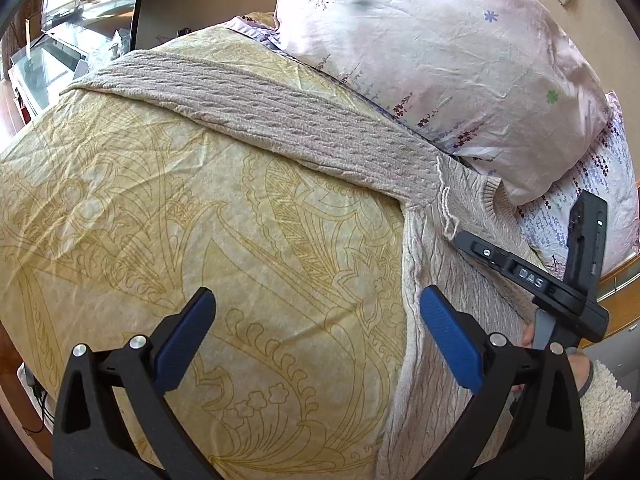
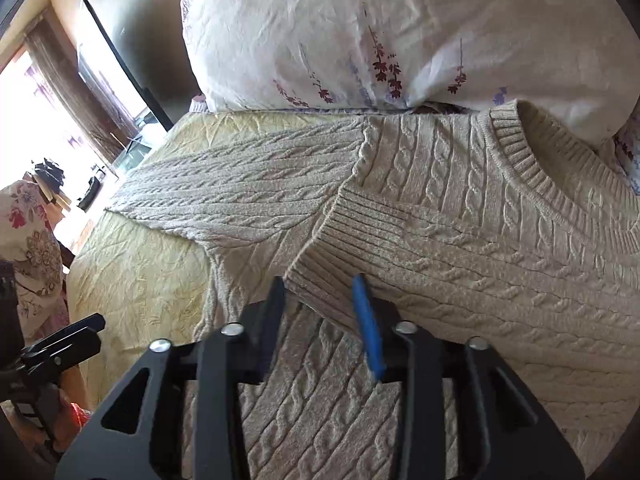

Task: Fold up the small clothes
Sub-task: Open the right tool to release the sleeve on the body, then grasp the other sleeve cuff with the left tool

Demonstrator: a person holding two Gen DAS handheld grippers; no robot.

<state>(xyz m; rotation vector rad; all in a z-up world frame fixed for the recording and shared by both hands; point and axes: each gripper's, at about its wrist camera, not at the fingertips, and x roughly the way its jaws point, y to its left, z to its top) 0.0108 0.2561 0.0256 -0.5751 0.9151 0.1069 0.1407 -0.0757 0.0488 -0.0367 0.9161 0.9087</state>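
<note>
A beige cable-knit sweater lies flat on a yellow patterned bedspread. Its left sleeve stretches out to the far left. The other sleeve is folded across the chest, its ribbed cuff lying just ahead of my right gripper. That gripper's blue-padded jaws stand part open, with the cuff's near edge between the tips; a grip cannot be seen. My left gripper is wide open and empty over the bedspread, just left of the sweater's side edge. The right gripper's body shows in the left wrist view.
A pink floral pillow lies against the sweater's collar at the head of the bed. A dark screen and a bright window stand at the far left. A floral fabric lies at the left bed edge.
</note>
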